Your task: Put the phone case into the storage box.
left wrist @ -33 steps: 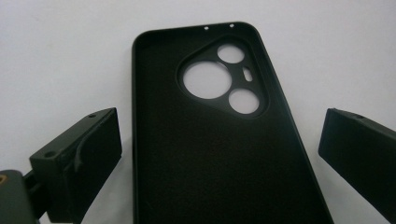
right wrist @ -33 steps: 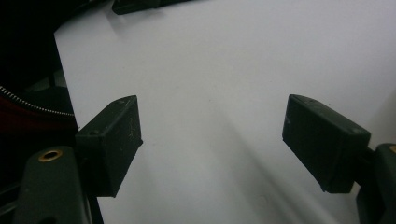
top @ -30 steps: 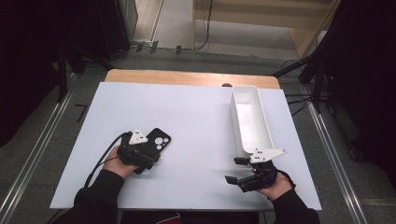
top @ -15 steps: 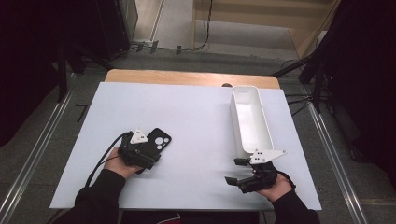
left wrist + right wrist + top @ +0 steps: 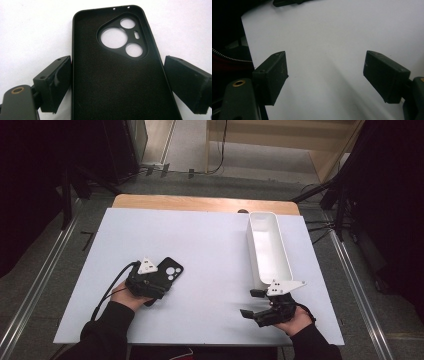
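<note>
A black phone case point(image 5: 170, 271) lies inside-up on the white table point(image 5: 210, 240), left of centre, with its camera cut-outs at the far end. My left gripper point(image 5: 160, 282) is open and straddles the near part of the case. In the left gripper view the left jaw sits right against the edge of the case point(image 5: 112, 80), while the right jaw stands off with a small gap; the gripper point(image 5: 117, 66) is not closed on it. My right gripper point(image 5: 250, 303) rests near the front right of the table, open, with bare table between its jaws point(image 5: 325, 62).
A long white bin point(image 5: 267, 245), with nothing in it, stands lengthwise at the right, just beyond the right gripper. A wooden strip point(image 5: 200, 202) borders the table's far edge. The left gripper's cable point(image 5: 112, 285) trails toward the front left.
</note>
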The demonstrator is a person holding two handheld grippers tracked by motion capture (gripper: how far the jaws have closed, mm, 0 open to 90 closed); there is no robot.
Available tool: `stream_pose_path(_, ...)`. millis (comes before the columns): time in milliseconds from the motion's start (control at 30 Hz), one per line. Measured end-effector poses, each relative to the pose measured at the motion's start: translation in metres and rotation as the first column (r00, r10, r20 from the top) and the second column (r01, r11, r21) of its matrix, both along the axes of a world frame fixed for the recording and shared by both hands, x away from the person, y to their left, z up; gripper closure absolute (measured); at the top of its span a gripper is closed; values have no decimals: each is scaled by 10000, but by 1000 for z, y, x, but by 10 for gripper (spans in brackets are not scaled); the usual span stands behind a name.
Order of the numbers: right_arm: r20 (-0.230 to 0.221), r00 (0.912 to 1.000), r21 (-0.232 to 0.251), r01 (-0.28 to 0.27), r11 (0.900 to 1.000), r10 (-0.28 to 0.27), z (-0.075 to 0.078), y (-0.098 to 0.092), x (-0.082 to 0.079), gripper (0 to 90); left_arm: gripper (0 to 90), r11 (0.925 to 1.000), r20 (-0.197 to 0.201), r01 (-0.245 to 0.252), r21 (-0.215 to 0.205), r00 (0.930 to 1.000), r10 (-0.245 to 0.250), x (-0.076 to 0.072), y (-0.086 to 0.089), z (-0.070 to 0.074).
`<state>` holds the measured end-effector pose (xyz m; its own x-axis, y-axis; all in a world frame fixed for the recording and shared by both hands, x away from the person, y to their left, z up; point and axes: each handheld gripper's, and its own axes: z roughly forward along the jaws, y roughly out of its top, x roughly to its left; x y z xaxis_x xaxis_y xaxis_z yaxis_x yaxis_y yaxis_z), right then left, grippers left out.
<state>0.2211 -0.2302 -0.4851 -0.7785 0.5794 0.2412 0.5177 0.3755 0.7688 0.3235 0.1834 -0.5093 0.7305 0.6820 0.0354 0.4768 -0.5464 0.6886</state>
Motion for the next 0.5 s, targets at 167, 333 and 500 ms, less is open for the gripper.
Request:
stream_pose_path(167, 2, 10000, 88, -45, 10000, 45, 0, 1, 0, 182, 110, 9999, -49, -138, -66, 9999, 137, -1, 0, 0)
stream_pose_path(333, -9, 9999, 43, -124, 9999, 125, 0, 2, 0, 183, 119, 9997, 12, -185, -126, 9998, 185, -1, 0, 1)
stream_pose_path(500, 29, 10000, 47, -35, 10000, 35, 0, 2, 0, 182, 129, 9990, -219, -226, -386, 9995, 217, 1, 2, 3)
